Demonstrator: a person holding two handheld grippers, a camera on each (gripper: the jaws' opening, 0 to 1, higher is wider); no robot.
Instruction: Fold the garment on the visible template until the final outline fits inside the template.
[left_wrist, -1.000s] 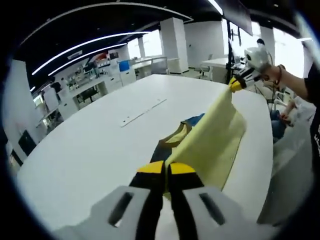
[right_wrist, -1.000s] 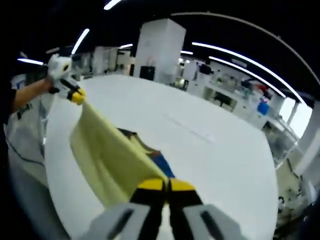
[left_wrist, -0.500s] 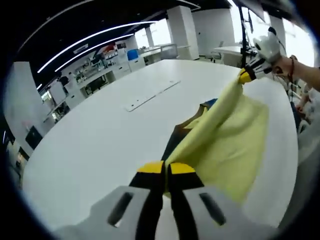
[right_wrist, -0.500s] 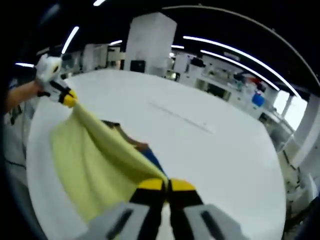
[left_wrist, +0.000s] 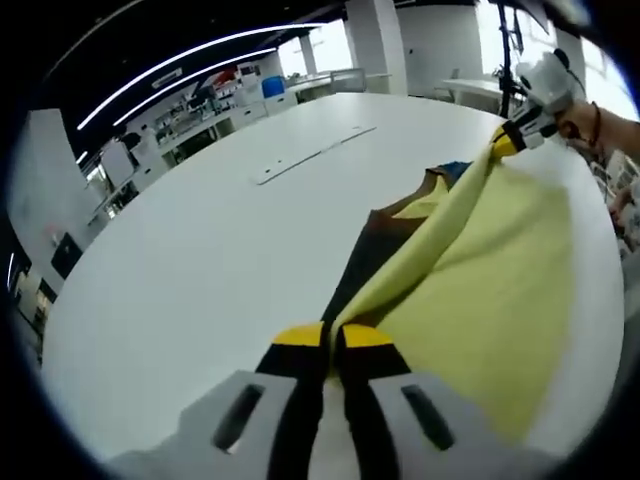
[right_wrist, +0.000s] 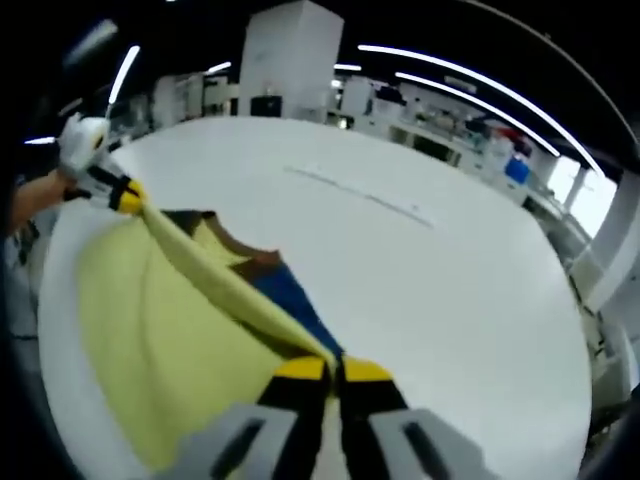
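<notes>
While the left hand-held gripper (left_wrist: 333, 338) pinches the garment (left_wrist: 470, 290), the right hand-held gripper (right_wrist: 332, 369) does too.

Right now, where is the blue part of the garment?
In the right gripper view the blue part lies on the white table, just beyond the yellow fabric's stretched edge, beside the brown collar.

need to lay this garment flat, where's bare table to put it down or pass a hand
Bare white table stretches beyond the garment, out to the thin strip lying mid-table and past it. The near edge is crowded: the yellow cloth hangs stretched between the left claw and right claw, both shut on it.
</notes>
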